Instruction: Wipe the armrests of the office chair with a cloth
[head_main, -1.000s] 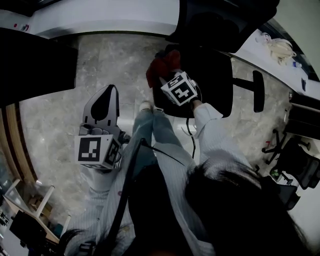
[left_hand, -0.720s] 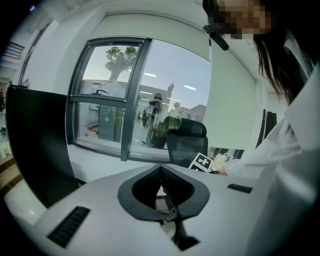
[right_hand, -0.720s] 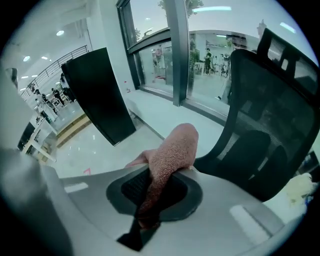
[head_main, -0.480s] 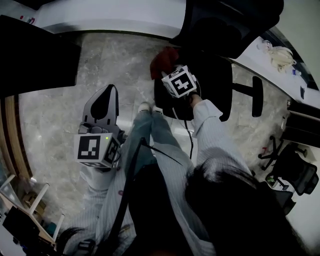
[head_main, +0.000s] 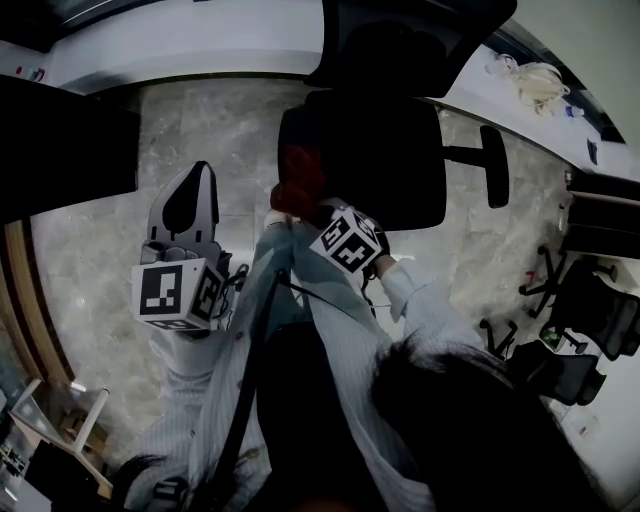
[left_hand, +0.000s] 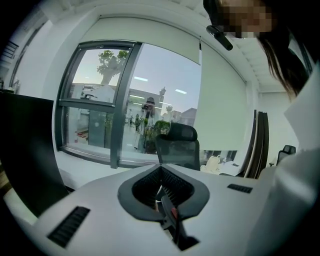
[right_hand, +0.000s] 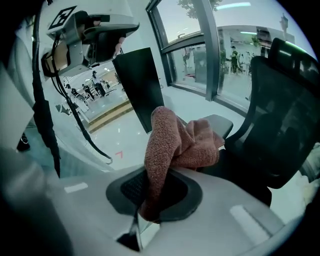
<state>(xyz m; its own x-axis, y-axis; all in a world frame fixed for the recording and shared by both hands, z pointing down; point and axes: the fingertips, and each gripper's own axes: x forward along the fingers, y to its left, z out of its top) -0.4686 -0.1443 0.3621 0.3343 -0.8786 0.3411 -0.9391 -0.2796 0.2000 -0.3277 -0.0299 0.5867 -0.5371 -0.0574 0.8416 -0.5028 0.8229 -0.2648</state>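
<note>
Red cloth pinched in R gripper, near armrest edge, L gripper jaws together, empty, over floor

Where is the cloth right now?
Pinched in the right claw, the cloth bunches just before the chair's grey armrest; in the head view it sits at the seat's left edge.

Right hand-held gripper with red cloth, beside black office chair

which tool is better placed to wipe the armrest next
Right. The right tool grips the red cloth right beside the chair's armrest. The left tool is shut, empty, and off to the side over the floor.
</note>
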